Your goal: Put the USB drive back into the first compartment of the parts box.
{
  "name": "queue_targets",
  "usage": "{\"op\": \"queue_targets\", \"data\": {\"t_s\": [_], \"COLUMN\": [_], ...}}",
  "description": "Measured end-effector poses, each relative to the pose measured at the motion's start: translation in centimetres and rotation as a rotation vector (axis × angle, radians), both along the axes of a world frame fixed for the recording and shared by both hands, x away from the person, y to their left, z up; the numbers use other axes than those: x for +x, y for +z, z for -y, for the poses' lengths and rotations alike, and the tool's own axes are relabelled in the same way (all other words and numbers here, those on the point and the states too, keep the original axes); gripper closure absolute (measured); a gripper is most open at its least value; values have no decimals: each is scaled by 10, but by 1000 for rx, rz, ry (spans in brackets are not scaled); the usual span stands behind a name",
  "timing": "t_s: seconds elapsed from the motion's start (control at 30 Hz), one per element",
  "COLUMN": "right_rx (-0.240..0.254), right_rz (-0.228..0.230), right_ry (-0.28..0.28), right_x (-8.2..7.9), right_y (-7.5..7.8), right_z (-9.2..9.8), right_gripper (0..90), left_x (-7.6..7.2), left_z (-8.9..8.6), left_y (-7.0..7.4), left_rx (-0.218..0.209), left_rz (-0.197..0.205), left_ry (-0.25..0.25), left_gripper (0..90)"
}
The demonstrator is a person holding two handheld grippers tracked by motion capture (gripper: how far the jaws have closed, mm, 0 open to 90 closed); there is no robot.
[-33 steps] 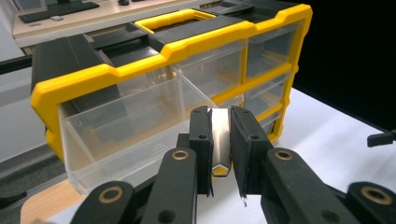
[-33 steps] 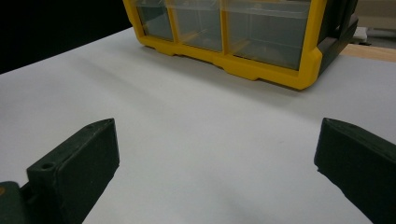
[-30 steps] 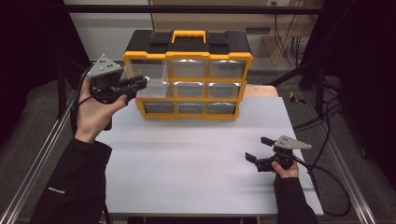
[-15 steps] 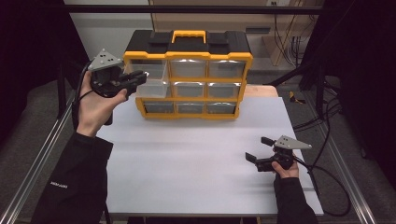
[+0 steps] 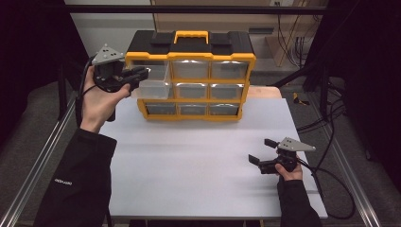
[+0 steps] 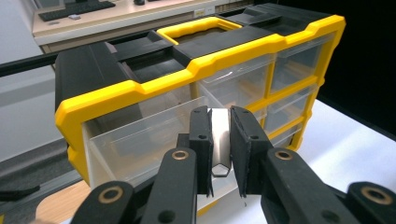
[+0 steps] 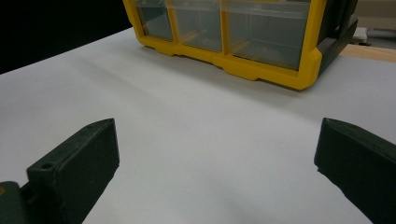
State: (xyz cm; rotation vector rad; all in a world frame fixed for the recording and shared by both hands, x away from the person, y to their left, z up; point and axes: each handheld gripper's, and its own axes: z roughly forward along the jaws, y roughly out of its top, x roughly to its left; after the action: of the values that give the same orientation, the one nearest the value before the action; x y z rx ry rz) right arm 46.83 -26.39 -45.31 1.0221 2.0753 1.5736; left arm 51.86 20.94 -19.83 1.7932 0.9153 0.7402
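High view: the left gripper pinches the front tab of a clear plastic drawer, pulled partway out of the top-left slot of the yellow-and-black plastic organiser cabinet at the back of the white table. Right gripper rests low near the table's right edge, jaws wide apart, holding nothing.

Bare white table before the organizer, pulled-out drawer jutting leftward.
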Motion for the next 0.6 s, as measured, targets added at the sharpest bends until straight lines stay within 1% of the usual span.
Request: {"op": "queue_targets", "data": {"t_s": [0.03, 0.2, 0.27, 0.6], "right_rx": [0, -1, -2, 0], "right_rz": [0, 2, 0, 2], "right_ry": [0, 0, -1, -1], "right_x": [0, 0, 0, 0], "right_y": [0, 0, 0, 0], "right_z": [0, 0, 0, 0], "right_gripper": [6, 6, 6, 6], "left_x": [1, 5, 7, 20], "left_z": [0, 0, 1, -4], "left_y": [0, 1, 0, -2], "left_rx": [-2, 2, 0, 9], "left_rz": [-3, 4, -3, -16], "left_ry": [-7, 0, -5, 22], "left_gripper": [789, 789, 789, 789]}}
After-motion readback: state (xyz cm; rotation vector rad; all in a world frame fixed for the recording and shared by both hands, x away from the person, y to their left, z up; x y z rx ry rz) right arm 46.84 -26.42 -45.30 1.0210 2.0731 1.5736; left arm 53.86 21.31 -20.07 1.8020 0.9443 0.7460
